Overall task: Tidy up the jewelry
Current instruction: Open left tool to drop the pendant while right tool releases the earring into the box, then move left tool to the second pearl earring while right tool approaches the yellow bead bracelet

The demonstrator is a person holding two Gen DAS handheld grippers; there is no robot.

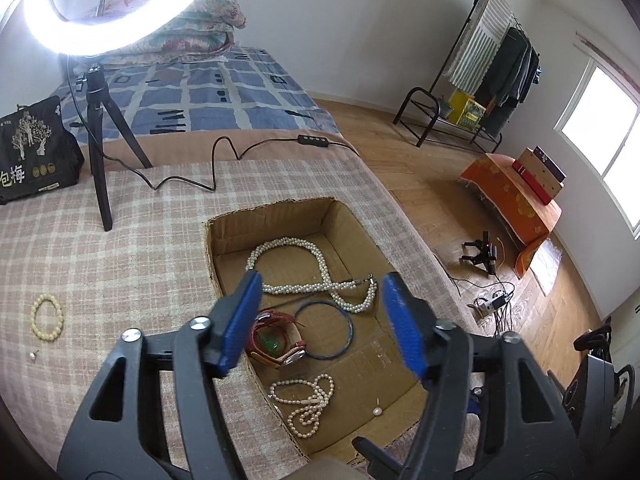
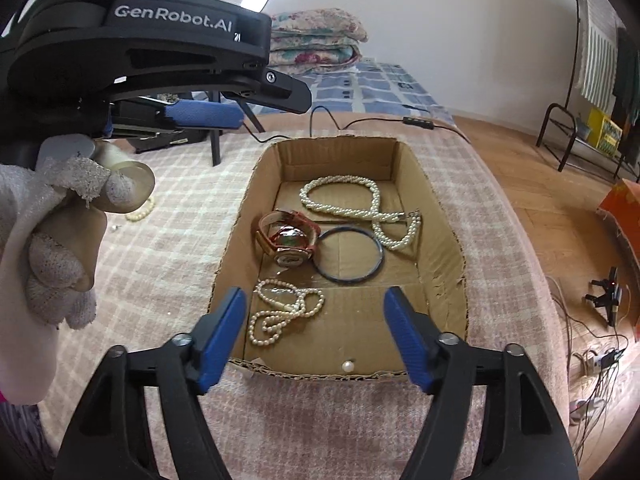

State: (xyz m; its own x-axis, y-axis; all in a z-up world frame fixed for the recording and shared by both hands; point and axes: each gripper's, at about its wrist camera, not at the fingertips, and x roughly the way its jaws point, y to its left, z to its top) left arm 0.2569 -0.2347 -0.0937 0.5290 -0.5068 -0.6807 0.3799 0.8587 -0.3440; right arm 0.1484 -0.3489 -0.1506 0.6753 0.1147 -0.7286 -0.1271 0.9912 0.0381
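Note:
An open cardboard box (image 1: 344,220) (image 2: 440,216) lies on the checked bedspread. In it are a thick twisted pearl necklace (image 1: 316,264) (image 2: 360,204), a red-strapped watch (image 1: 280,344) (image 2: 290,240), a dark blue bangle (image 1: 348,320) (image 2: 376,256), a thin pearl string (image 1: 308,400) (image 2: 280,312) and a loose pearl (image 1: 377,411) (image 2: 348,366). My left gripper (image 1: 324,320) is open and empty above the box. My right gripper (image 2: 316,336) is open and empty over the box's near edge. A cream bead bracelet (image 1: 47,317) (image 2: 140,212) and a small stud (image 1: 32,355) lie on the bedspread left of the box.
A ring light on a black tripod (image 1: 98,128) stands behind the box, its cable (image 1: 224,160) trailing across the bed. A black bag (image 1: 34,152) sits at the far left. The bed edge drops to a wooden floor (image 1: 440,168) on the right.

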